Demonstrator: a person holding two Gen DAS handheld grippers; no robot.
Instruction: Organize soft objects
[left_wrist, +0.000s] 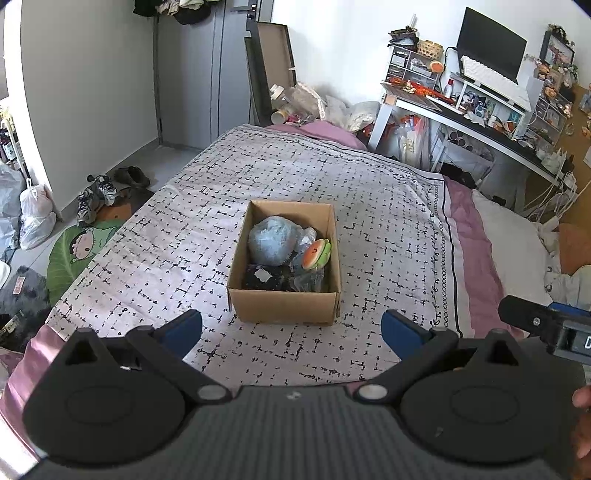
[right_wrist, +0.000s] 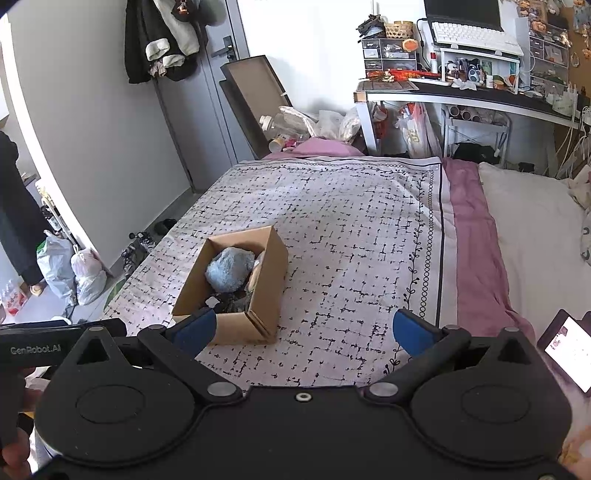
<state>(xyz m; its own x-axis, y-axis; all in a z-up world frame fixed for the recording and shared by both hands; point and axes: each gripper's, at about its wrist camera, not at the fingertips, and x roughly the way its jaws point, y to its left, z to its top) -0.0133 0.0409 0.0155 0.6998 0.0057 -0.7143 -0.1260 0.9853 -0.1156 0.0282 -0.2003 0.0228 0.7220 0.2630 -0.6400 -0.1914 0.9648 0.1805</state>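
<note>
- A white bedspread with black dashes (left_wrist: 332, 177) covers the bed; a pink sheet (right_wrist: 469, 221) shows along its right edge.
- A white desk (right_wrist: 443, 96) stands past the bed's far right corner, bearing a black monitor (left_wrist: 491, 44) and a white keyboard (right_wrist: 469, 33).
- Dark jackets (right_wrist: 155, 40) hang on the grey door.
- Shoes (left_wrist: 98, 192) lie on the floor off the bed's left edge.

Open cardboard box (left_wrist: 284, 306) on the bed holds a fuzzy blue plush (left_wrist: 271, 242), burger plush (left_wrist: 317, 254) and dark items
</note>
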